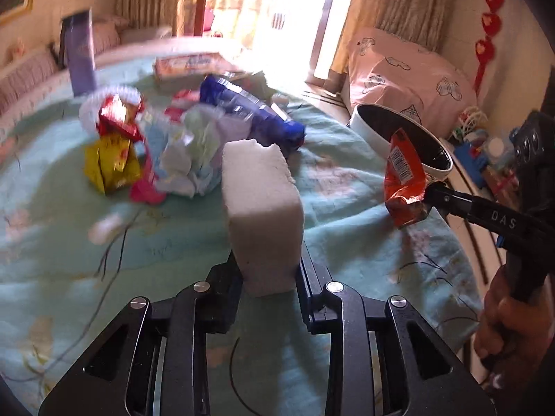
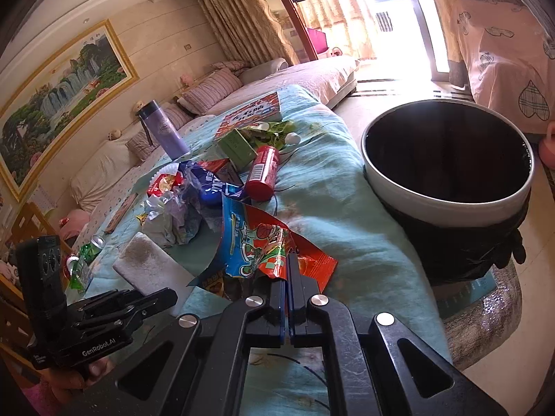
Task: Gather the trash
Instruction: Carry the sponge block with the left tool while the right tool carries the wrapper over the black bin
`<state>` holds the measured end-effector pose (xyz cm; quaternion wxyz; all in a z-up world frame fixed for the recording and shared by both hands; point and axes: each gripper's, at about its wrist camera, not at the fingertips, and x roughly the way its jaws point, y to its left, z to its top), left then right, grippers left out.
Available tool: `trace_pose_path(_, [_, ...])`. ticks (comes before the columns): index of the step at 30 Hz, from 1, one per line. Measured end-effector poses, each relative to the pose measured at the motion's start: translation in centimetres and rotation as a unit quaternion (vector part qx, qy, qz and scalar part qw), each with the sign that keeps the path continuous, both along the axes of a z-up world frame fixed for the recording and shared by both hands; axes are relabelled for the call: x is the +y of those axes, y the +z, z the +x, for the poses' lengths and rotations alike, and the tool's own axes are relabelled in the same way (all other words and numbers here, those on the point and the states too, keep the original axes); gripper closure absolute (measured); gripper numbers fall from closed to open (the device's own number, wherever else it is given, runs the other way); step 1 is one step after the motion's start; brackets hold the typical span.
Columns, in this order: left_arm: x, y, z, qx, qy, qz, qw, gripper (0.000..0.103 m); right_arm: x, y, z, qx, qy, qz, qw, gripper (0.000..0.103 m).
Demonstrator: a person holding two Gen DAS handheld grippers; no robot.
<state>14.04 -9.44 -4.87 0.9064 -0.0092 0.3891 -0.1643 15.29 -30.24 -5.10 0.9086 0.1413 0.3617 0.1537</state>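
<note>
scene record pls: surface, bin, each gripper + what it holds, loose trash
surface: table under a teal cloth
bin: black-lined bin, right of table
left gripper: jaws on a white foam block
right gripper: jaws shut on an orange wrapper, short of the bin
loose trash: blue bag, red tube, yellow wrapper, crumpled paper

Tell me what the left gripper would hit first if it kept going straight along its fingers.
The left gripper already has the white foam block between its fingers. Straight beyond the block, the first thing is probably the heap of crumpled wrappers, nearest the blue snack bag, though depth is hard to judge in this blurred view.
</note>
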Motion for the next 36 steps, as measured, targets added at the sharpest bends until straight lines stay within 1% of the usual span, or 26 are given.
trace_pose_path(3, [-0.9,1.0,0.3,-0.005,-0.017,-0.010,0.9998,0.077,-0.6,0.5,0.0,-0.005,-0.006,0.001,1.000,0.103])
trace_pose_path(7, [-2.7,2.4,1.1,-0.013,-0.039,-0.011,0.9991,0.077,-2.1,1.1,0.2,-0.011,-0.019,0.001,1.000,0.103])
trace_pose_path(15, [-7.6,4.4,4.6,-0.021,-0.085,-0.017,0.9960,0.077,-6.5,2.5,1.2,-0.022,-0.057,0.001,0.998,0.103])
trace_pose_path(20, [-11.5,4.9,7.1,-0.009,-0.108,-0.013,0.9940,0.077,-9.4,3.0,2.7,-0.020,-0.082,-0.002,0.996,0.102])
trace_pose_path(27, [-16.6,5.0,10.4,0.009,-0.138,-0.015,0.9903,0.077,-12.3,2.6,5.4,-0.001,-0.103,-0.003,0.995,0.102])
trace_pose_path(31, [-18.6,4.9,11.9,0.017,-0.152,-0.015,0.9882,0.076,-13.5,2.4,6.9,0.007,-0.108,-0.009,0.994,0.100])
trace_pose_path(34, [-20.0,4.3,13.3,0.031,-0.158,-0.016,0.9868,0.075,-14.4,2.1,7.7,0.014,-0.112,-0.008,0.994,0.097])
trace_pose_path(36, [-20.6,4.0,13.9,0.039,-0.159,-0.014,0.9864,0.073,-15.1,1.9,8.4,0.022,-0.117,-0.007,0.993,0.097])
